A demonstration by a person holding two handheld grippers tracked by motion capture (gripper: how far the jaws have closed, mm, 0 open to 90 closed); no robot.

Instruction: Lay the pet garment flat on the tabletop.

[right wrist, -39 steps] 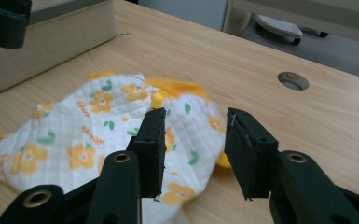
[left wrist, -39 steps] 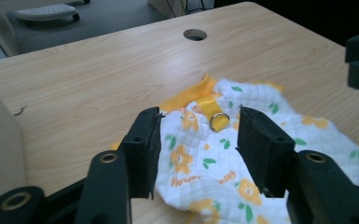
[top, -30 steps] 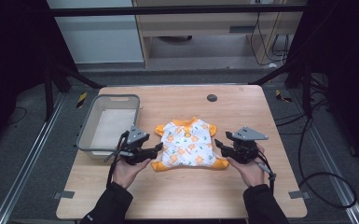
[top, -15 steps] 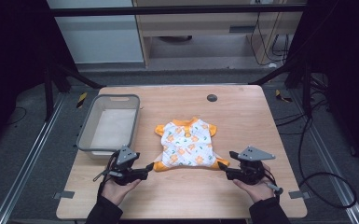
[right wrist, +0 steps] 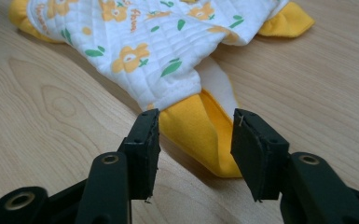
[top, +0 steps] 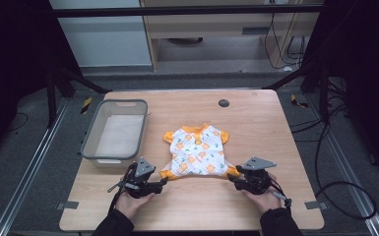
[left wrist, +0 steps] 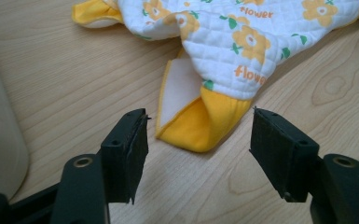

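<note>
While my two hands rest low on the wooden table (top: pixel 275 123), I look from left to right; far on the left sits a grey bin (top: pixel 115 129), near the table's left edge; just in front of it is my left gripper (top: pixel 163 182), and its jaws have just been closing a little; they are wide apart, and the left yellow cuff (left wrist: pixel 200 127) of the little shirt (top: pixel 197 153) lies on the wood just past the tips; nothing is pinched there, and the pads do not touch the cloth; the shirt itself lies flat in the middle of the table, white with orange flowers and green leaves, with yellow edges; a small dark round hole (top: pixel 223 103) sits in the table behind it, well apart; on the right is my right gripper (top: pixel 232 179), and its jaws have just been closing too; they are about half open; the right yellow cuff (right wrist: pixel 200 133) lies between the two black pads; the left pad sits right at the cloth's edge, but there is a gap on the other side, so the cuff is not squeezed.
</note>
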